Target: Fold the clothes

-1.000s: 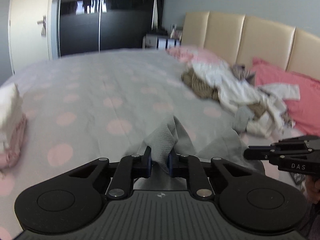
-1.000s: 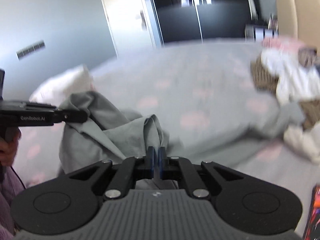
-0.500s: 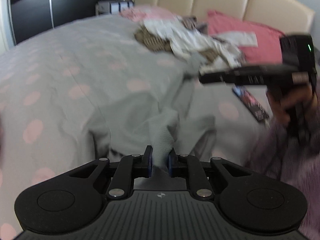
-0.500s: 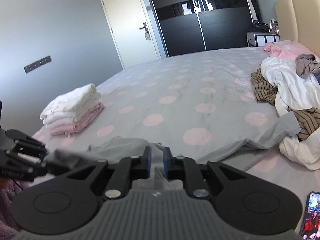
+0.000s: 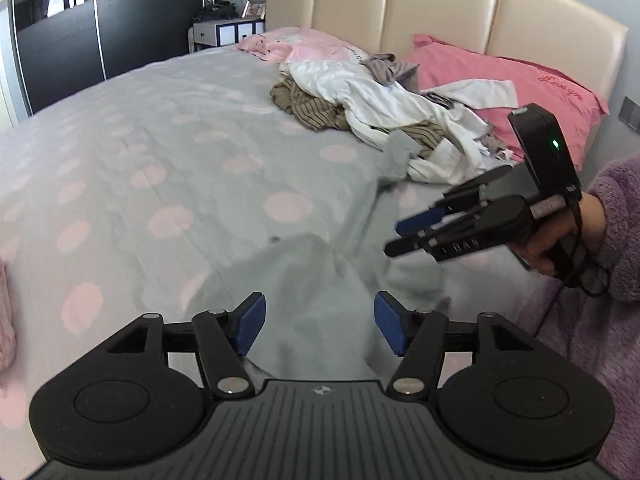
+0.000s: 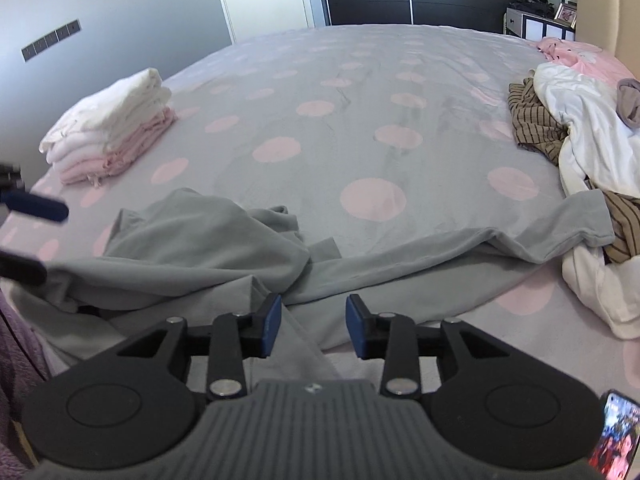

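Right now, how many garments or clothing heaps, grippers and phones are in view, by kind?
Loose grey garment: 1
Folded stack: 1
Unsorted heap: 1
Grippers: 2, left gripper, right gripper
Phone: 1
Total: 6

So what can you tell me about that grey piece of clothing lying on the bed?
The grey garment is plain soft knit, like a T-shirt, lying rumpled and unfolded near the edge of the spotted bedspread. One sleeve stretches out to the heap of unfolded laundry and touches it. Folds bunch up in the middle. Both claws have just been opening: the left claw and right claw stand open above it, pressing nothing.
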`<state>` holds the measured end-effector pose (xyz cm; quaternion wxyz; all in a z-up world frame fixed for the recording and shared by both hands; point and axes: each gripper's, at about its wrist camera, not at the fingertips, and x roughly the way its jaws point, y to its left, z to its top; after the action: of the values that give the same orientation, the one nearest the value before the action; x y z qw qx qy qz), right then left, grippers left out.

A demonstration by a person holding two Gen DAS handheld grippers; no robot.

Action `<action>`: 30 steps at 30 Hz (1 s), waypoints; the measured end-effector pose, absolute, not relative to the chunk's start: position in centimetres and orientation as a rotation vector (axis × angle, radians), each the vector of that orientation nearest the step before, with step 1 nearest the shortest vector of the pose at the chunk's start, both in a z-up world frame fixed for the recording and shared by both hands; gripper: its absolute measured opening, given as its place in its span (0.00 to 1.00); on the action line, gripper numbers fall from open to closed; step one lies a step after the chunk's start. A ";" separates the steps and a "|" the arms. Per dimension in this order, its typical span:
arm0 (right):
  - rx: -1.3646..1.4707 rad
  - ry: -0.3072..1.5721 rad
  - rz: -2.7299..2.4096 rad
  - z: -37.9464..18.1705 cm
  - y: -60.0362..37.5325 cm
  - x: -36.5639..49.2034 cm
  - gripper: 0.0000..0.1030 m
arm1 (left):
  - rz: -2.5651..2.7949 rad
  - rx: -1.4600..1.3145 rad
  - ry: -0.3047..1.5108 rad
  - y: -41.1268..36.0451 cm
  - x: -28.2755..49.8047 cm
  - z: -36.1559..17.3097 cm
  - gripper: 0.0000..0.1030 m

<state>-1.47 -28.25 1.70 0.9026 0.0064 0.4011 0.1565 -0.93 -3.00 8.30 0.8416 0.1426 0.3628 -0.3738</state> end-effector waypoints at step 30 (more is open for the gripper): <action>-0.103 0.910 0.501 -1.2 -29.5 6.4 0.02 | -0.769 -0.002 1.053 0.9 10.7 0.8 0.16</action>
<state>6.44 -29.53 -1.22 0.8668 -0.0490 0.4347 0.2393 10.73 0.91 0.80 0.7951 -0.0010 0.4899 -0.3576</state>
